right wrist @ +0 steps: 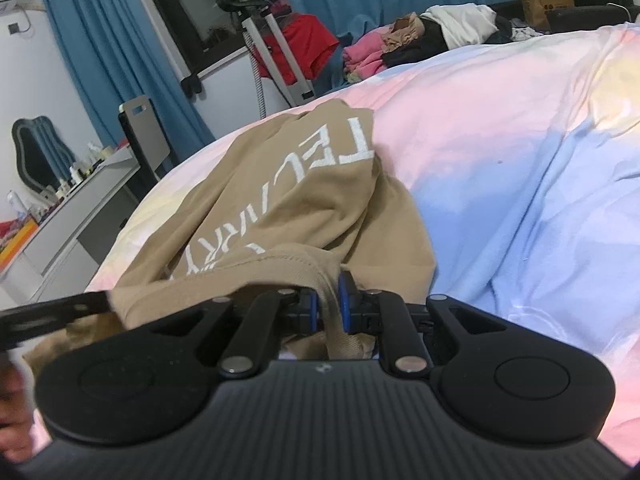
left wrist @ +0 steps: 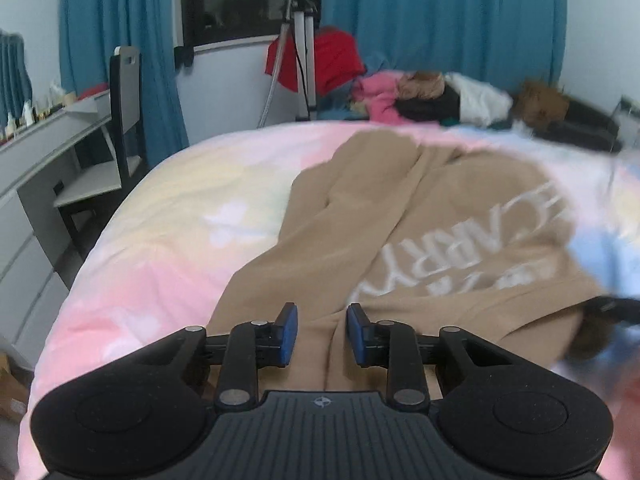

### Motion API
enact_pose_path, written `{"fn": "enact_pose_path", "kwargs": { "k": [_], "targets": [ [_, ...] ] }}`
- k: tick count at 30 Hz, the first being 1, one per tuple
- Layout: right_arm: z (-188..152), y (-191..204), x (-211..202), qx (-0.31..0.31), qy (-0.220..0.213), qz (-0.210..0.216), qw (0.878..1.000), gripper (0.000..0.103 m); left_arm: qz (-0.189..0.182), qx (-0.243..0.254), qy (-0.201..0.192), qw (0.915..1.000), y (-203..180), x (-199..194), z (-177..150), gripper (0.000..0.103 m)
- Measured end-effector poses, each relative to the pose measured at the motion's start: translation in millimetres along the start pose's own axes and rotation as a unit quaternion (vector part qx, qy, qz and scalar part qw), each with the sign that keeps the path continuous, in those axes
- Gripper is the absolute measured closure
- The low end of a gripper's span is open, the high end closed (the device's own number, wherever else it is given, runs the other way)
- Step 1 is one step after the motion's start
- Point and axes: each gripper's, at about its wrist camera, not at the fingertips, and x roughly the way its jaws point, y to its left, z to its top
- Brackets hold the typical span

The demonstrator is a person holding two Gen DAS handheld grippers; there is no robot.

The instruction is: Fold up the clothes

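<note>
Bedroom, bed point(left wrist: 160, 240), curtains point(left wrist: 440, 20), dressing table point(right wrist: 80, 208)

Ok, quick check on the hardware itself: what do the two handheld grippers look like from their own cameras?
Both match. The left gripper and right gripper each have a matte black ribbed body with a small round emblem at its centre, two rounded black lobes at the sides, black linkage bars with silver pivot pins, and blue pads on black fingers. No cables or sleeves are visible.

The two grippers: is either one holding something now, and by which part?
The right gripper is shut on the tan shirt, pinching a bunched fold by its stitched hem. The left gripper is open above the shirt, holding nothing.
</note>
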Motion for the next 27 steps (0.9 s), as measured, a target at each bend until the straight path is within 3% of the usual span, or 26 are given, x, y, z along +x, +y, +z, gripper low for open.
{"fn": "enact_pose_path", "kwargs": {
  "k": [2,6,8,12,15,18,21,24,27],
  "targets": [
    [-1.0,0.9,1.6,-0.002,0.006,0.006,1.0,0.088,0.017,0.043,-0.003,0.9989,-9.0,12.9,-3.3,0.072],
    [-1.3,0.7,0.8,-0.005,0.006,0.008,1.0,0.088,0.028,0.083,-0.011,0.9961,-19.4,-2.7,-2.2,0.072],
    [-0.7,-0.6,0.1,0.0,0.005,0.01,1.0,0.088,0.024,0.091,-0.021,0.9953,-24.0,-20.1,-1.6,0.061],
    [-0.6,-0.8,-0.3,0.006,0.004,0.013,1.0,0.088,0.022,0.105,-0.04,0.9934,-36.5,-59.5,-2.6,0.055],
    [-0.6,-0.6,-0.6,0.008,0.004,0.013,1.0,0.088,-0.002,0.128,-0.068,0.9895,-50.7,-82.9,-4.5,0.053],
    [-1.2,0.0,-1.1,0.01,0.003,0.014,1.0,0.088,-0.022,0.156,-0.058,0.9858,-69.8,-76.3,-8.5,0.053],
    [-1.2,-0.4,-1.3,0.012,0.003,0.014,1.0,0.088,-0.027,0.195,-0.031,0.9799,-89.6,-53.8,-20.3,0.058],
    [-1.1,-0.7,-1.6,0.013,0.002,0.014,1.0,0.088,0.004,0.239,-0.03,0.9705,-106.0,-30.6,-30.5,0.06],
    [-1.6,-0.3,-1.5,0.011,0.001,0.015,1.0,0.088,0.028,0.218,-0.049,0.9743,-101.4,-16.9,-27.4,0.078]
  ]
}}
